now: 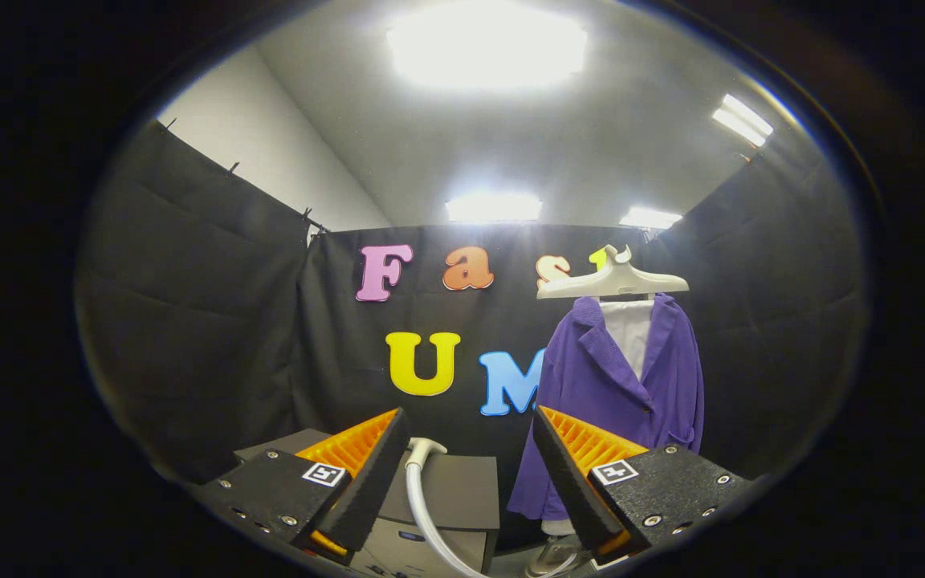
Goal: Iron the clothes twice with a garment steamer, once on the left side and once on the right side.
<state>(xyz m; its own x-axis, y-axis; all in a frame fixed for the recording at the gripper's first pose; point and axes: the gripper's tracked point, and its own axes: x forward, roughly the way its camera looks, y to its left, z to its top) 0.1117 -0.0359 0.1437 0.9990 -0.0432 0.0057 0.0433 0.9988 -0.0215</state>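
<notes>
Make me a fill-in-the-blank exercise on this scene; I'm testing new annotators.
1. The purple jacket hangs on a ____ hanger.
2. The tool has its fingers ____, gripping nothing.
3. The steamer hose runs up between the tool's ____.
4. Under the jacket's open collar shows a ____ garment.

Missing words: white; open; fingers; white

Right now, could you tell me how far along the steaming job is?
Nothing looks done yet. The gripper is open and holds nothing; the steamer's hose runs between its fingers, just ahead. The purple coat hangs on its hanger beyond the right finger, untouched. Left to do: take up the steamer and make both passes, left side and right side.
</notes>
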